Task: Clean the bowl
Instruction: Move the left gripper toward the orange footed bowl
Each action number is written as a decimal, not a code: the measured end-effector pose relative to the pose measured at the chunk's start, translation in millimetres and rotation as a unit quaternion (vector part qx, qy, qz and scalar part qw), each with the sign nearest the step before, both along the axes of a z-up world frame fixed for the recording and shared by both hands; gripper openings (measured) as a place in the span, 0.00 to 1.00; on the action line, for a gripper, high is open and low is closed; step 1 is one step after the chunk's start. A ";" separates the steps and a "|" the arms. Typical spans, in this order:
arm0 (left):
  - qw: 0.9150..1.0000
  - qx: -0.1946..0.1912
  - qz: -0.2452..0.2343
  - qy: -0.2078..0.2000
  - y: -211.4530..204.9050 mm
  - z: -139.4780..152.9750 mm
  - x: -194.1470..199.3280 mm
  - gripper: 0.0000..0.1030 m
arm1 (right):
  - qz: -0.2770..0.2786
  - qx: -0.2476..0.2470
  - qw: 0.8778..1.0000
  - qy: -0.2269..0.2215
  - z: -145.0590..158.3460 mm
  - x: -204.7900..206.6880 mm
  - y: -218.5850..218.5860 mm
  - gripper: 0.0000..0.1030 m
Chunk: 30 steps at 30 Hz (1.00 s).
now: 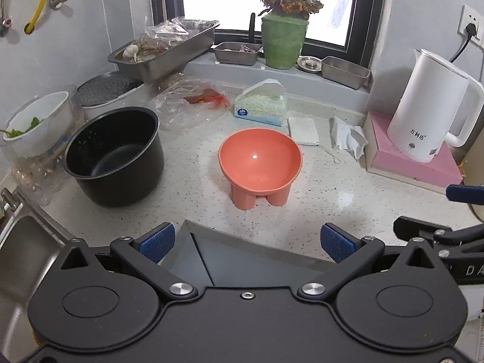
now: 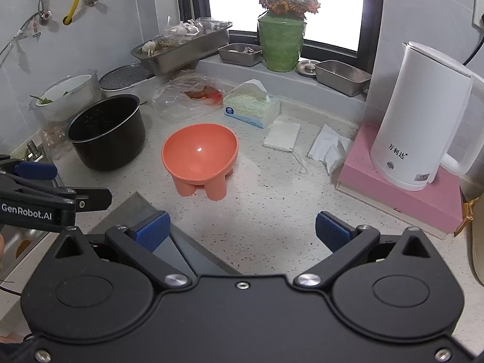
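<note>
The left tool (image 1: 248, 242) is at the bottom of its own view. Its two blue pads (image 1: 157, 240) are spread wide apart, and they hold nothing and touch nothing. The right tool (image 2: 242, 231) is just the same: its blue pads (image 2: 152, 230) are wide apart with nothing between them. In the right view the left tool pokes in at 9 o'clock, and white letters on its side read "GenRobot.AI".

Just past the tools, the orange bowl (image 1: 260, 163) stands on short fat legs on the speckled table (image 1: 317, 205). It is at 12 o'clock for the left tool and about 11 o'clock for the right tool. It tips a little toward the cameras, and neither tool touches it.

At 10 o'clock from the bowl sits a black pot (image 1: 113, 154). At 12 o'clock behind the bowl is a tissue box (image 1: 261, 104), with a folded white cloth (image 1: 303, 131) and a crumpled tissue (image 1: 348, 136) to the right. At 3 o'clock a white kettle (image 2: 420, 115) stands on a pink box (image 2: 402, 199). The kettle has dark Chinese writing on it.

Farthest away, on the window ledge, is a green vase (image 1: 283, 42) of dried flowers.
</note>
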<state>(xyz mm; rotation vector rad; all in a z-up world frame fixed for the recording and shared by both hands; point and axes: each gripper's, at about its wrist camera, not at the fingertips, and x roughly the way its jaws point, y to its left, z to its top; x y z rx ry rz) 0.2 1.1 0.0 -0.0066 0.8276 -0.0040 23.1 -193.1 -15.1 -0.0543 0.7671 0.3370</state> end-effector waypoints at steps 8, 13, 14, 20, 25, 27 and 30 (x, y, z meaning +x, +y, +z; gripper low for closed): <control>1.000 -0.009 -0.004 0.009 12.7 0.4 5.6 1.00 | -0.003 -0.017 1.000 0.001 -0.5 6.0 4.8 1.00; 1.000 0.013 -0.003 0.018 2.4 -14.2 17.1 1.00 | -0.008 -0.026 1.000 0.008 -4.0 10.6 10.2 1.00; 1.000 0.017 -0.002 0.020 2.9 -17.3 19.7 1.00 | -0.011 -0.031 0.999 0.008 -5.7 11.8 13.3 1.00; 0.999 0.017 -0.008 0.048 9.9 -48.4 40.5 1.00 | -0.038 -0.055 0.998 0.004 -16.3 17.4 23.5 1.00; 0.999 0.017 -0.011 0.041 25.2 -90.7 58.5 1.00 | -0.053 -0.044 0.998 0.007 -20.5 24.4 24.9 1.00; 0.999 0.035 -0.026 0.013 26.3 -106.2 63.2 1.00 | -0.046 -0.039 0.998 -0.001 -23.1 25.6 22.4 1.00; 0.997 0.051 -0.061 -0.024 28.7 -135.5 73.5 1.00 | -0.038 -0.040 0.998 -0.010 -26.6 25.2 24.8 1.00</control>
